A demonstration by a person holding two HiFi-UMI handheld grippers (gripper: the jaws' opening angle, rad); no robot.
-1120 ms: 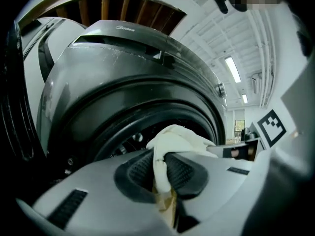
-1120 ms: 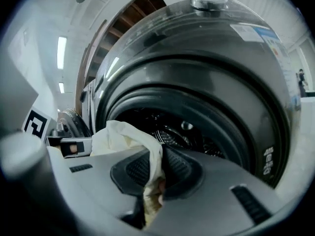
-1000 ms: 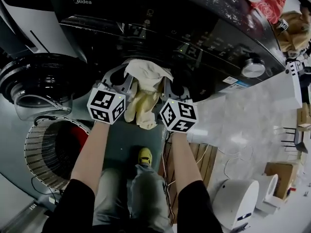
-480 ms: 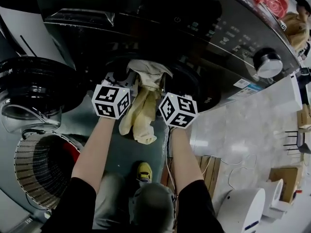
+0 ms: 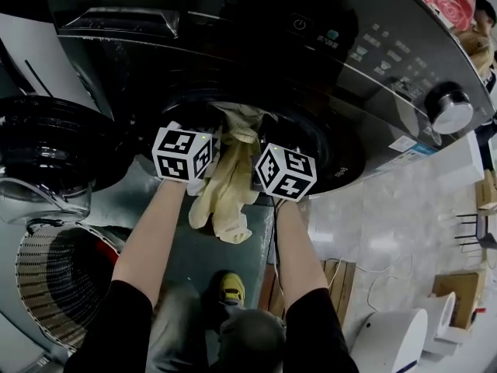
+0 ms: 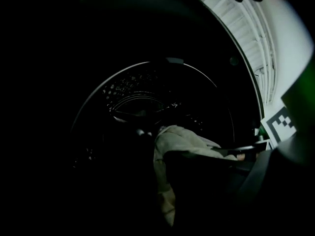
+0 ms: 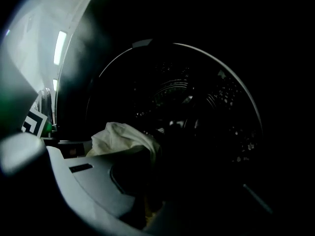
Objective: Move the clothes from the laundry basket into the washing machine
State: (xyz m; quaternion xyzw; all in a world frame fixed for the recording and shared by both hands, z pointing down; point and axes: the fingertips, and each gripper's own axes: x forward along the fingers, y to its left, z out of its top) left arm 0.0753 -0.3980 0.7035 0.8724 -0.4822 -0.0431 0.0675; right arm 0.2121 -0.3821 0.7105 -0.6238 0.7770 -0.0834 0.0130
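I have my left claw (image 5: 196, 134) and right claw (image 5: 268, 141) side by side, both pinched tight on the pale cream cloth garment (image 5: 225, 185), so that its bunched top goes level through the door of the black front-loading washing machine (image 5: 373, 92). The top is just ahead of me. The tail hangs below, outside, and probably needs pushing in after.
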